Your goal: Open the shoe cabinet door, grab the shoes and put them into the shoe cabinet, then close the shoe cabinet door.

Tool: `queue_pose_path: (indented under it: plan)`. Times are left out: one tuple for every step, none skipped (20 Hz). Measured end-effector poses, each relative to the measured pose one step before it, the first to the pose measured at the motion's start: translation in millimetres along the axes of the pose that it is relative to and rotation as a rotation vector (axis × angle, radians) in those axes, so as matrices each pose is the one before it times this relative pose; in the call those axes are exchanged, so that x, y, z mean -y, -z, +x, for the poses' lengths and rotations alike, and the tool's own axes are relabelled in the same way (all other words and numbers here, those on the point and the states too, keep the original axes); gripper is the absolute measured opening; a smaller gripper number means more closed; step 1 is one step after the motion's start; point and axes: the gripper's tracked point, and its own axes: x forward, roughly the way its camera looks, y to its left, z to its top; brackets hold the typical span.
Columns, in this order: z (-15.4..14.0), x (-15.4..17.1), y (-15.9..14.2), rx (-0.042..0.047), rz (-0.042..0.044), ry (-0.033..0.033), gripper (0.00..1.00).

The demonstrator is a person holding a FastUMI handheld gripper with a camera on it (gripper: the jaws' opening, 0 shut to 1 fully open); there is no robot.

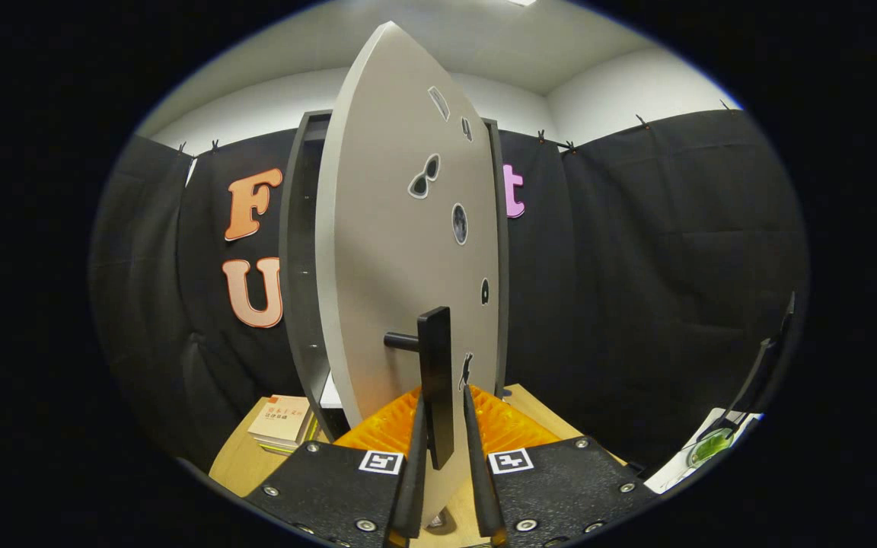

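The hand-held gripper [442,411] is closed on the black door handle [436,380], one finger pressing each side. At 12 o'clock from it the pale cabinet door [393,243] stands ajar from the dark shoe cabinet [298,251]. Books [282,422] lie on the surface [237,464] at 9 o'clock.

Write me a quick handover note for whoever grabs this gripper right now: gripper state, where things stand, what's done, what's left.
Gripper: its fingers straddle the black door handle; whether they press on it I cannot tell.
Cabinet door: swung partly open, seen nearly edge-on, with the dark cabinet frame behind it.
Books lie on the wooden table beside the cabinet.
Done: door partly open.
Left: finish opening, fetch the shoes, put them inside, close the door.
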Motion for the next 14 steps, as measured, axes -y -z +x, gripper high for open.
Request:
queue_pose_path:
  plan:
    - [-0.31,1.67,0.27,0.00008,-0.00241,0.00609,0.27]
    - [-0.09,1.63,0.49,-0.00108,0.00104,0.0042,0.27]
    - [-0.49,1.23,-0.26,0.00174,0.00608,0.00418,0.27]
    - [0.05,1.51,0.65,-0.00198,0.0098,0.00597,0.27]
    - [-0.83,1.22,0.0,0.0005,0.01299,0.0075,0.27]
    - [0.65,1.19,0.75,0.00063,0.00195,0.00851,0.27]
    - [0.02,2.81,0.24,0.00241,-0.00155,0.01208,0.27]
    - [0.87,2.28,-0.32,0.00182,0.00149,0.01615,0.27]
    - [1.93,3.6,-0.34,0.00043,0.00209,0.01343,0.27]
    - [3.75,11.22,-4.0,0.00114,0.00438,0.01046,0.27]
    - [-0.42,12.05,-0.23,0.00061,0.0072,0.0134,0.27]
    - [-1.93,13.63,4.69,-0.00549,0.00587,0.01612,0.27]
    - [-2.18,8.84,1.93,-0.00464,0.00175,0.01383,0.27]
    - [-0.81,5.2,0.58,-0.00235,-0.00087,0.00794,0.27]
